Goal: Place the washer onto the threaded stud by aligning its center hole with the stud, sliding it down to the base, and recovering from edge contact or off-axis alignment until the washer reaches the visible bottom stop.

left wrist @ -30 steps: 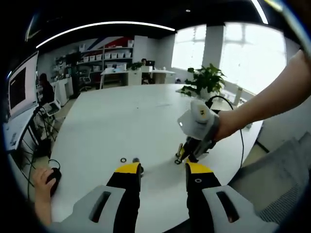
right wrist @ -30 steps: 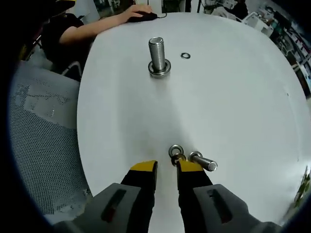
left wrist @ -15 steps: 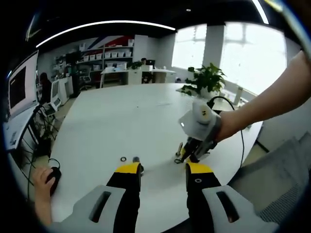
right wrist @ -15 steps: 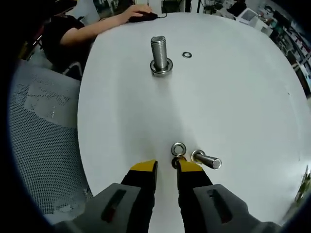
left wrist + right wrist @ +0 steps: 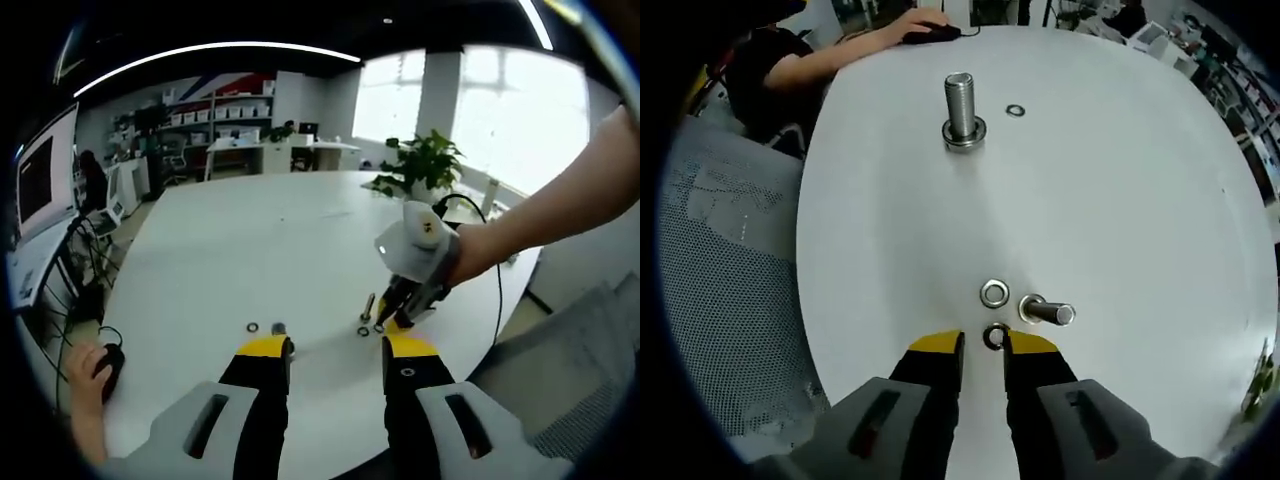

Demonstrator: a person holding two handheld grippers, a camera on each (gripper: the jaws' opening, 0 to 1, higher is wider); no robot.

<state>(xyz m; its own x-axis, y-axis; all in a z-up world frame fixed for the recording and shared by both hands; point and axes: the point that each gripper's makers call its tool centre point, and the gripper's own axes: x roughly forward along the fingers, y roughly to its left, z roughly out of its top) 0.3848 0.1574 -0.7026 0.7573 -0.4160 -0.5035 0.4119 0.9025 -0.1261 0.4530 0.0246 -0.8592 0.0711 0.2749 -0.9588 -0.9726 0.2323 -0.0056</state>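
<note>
The threaded stud (image 5: 960,100) stands upright on the white table (image 5: 1120,200), with a washer (image 5: 963,133) around its base. My right gripper (image 5: 982,345) is shut on a small dark washer (image 5: 994,337) held at its tips, well short of the stud. Just beyond the tips, a bright washer (image 5: 993,293) lies flat beside a loose bolt (image 5: 1045,311). In the left gripper view the right gripper (image 5: 388,318) hangs just above the table near that flat washer (image 5: 363,331), and the stud (image 5: 279,328) is small. My left gripper (image 5: 335,350) is open and holds nothing.
A tiny washer (image 5: 1015,110) lies right of the stud. At the far table edge a person's hand rests on a mouse (image 5: 925,30). A mesh chair (image 5: 720,250) stands along the left edge. The same mouse (image 5: 108,365) shows beyond the table's left edge.
My right gripper has lifted off the table and drawn back a little with the small washer. The bright washer and the bolt stayed lying where they were. The left gripper has not moved.
</note>
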